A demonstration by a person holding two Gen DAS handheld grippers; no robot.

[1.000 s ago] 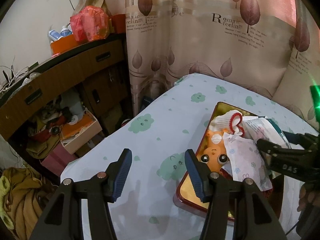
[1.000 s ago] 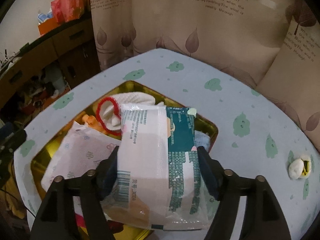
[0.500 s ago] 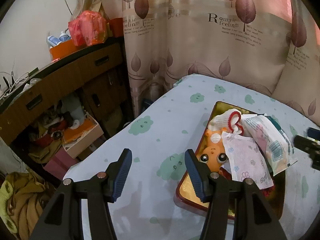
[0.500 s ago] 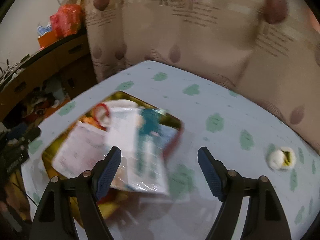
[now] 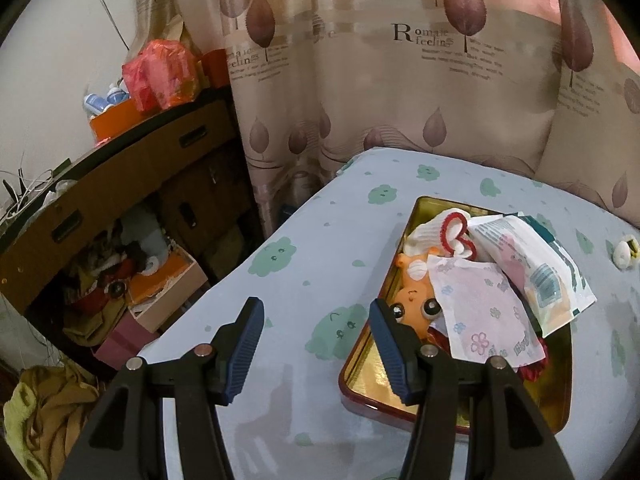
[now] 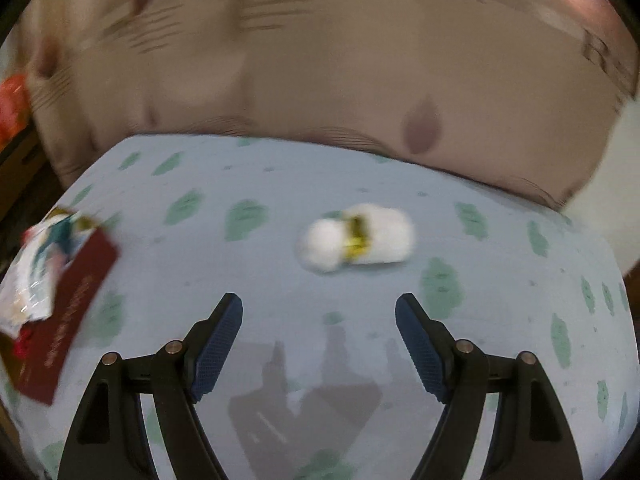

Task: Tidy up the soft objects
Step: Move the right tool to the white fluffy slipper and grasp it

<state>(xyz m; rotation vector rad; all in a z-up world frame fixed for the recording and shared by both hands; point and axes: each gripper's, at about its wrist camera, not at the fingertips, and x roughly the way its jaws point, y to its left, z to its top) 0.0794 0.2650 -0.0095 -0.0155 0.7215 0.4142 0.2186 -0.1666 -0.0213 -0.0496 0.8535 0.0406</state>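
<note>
Now the right gripper hangs over the pale blue bedsheet with its jaws spread wide and nothing between the blue pads; its view is smeared with motion blur. Straight ahead at twelve o'clock, well beyond the fingertips, lies a small white plush toy with a yellow band, alone on the sheet. At nine o'clock sits the dark red tin, its packets spilling over the near edge. The left gripper is likewise parted wide and empty above the sheet, its right finger crossing the near left corner of the same tin, though whether it touches the rim I cannot tell. At two o'clock inside the tin lie an orange big-eyed toy, a white sock with red trim, a floral packet and a clear wrapped pack stacked across each other. Further out at three o'clock the white plush shows near the edge of the frame. A leaf-print curtain hangs behind the bed, and a cluttered wooden dresser stands at ten o'clock.
</note>
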